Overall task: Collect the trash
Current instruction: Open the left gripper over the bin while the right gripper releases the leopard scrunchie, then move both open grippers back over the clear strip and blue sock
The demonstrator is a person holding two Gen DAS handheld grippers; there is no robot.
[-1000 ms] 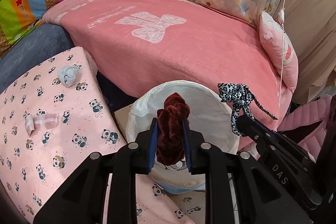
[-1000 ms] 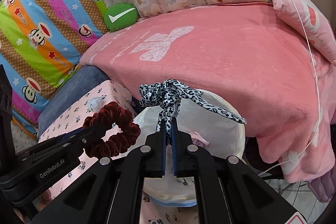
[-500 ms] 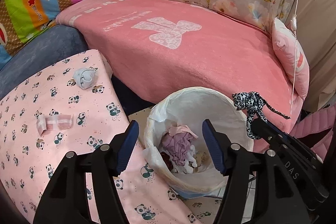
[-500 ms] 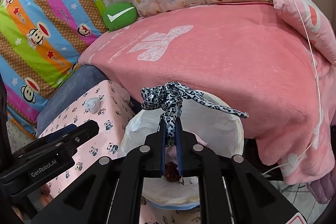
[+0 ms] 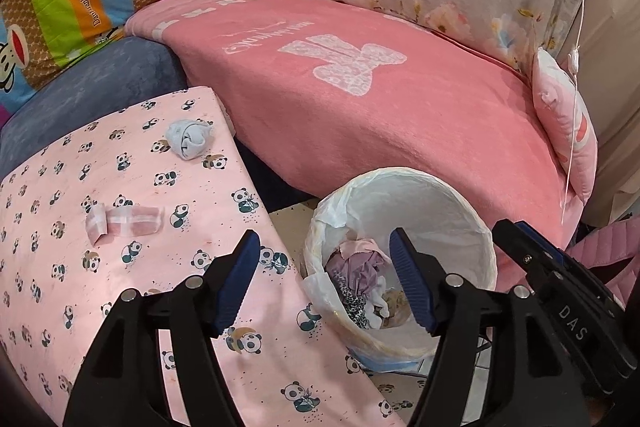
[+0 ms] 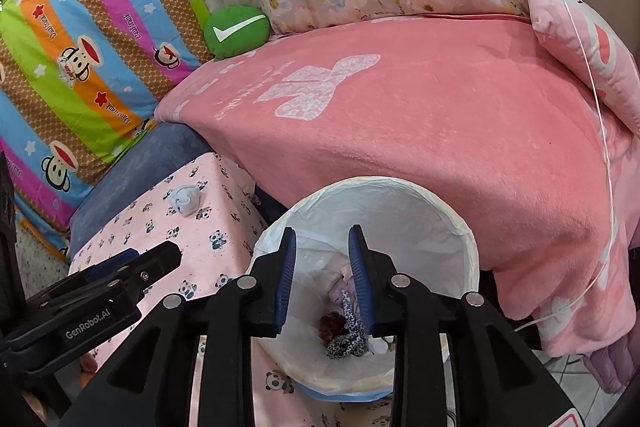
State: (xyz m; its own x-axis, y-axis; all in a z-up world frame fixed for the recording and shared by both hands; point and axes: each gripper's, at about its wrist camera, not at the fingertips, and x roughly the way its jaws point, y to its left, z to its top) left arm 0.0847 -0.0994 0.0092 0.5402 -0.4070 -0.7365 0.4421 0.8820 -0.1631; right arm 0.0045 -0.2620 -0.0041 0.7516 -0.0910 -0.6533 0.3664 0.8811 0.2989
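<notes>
Two grippers over my white-lined round bin (image 6: 460, 227), which stands between the pink panda-print table (image 5: 120, 267) and the pink blanket-covered bed (image 5: 400, 115). Left gripper (image 5: 322, 283) spread, empty. Right gripper (image 6: 322, 279) opening, empty. Since a second ago, maroon scrunchie (image 6: 332, 323) and leopard-print hair tie (image 6: 352, 337) dropped into bin. Deeper contents unclear.

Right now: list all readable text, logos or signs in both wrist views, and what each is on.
"GenRobot.AI": left gripper body.
"DAS": right gripper body.
"Paul Frank": striped monkey-print quilt.
White tick sign, no words: green cushion.
White script on pink blanket: upside down, too blurred to read.
</notes>
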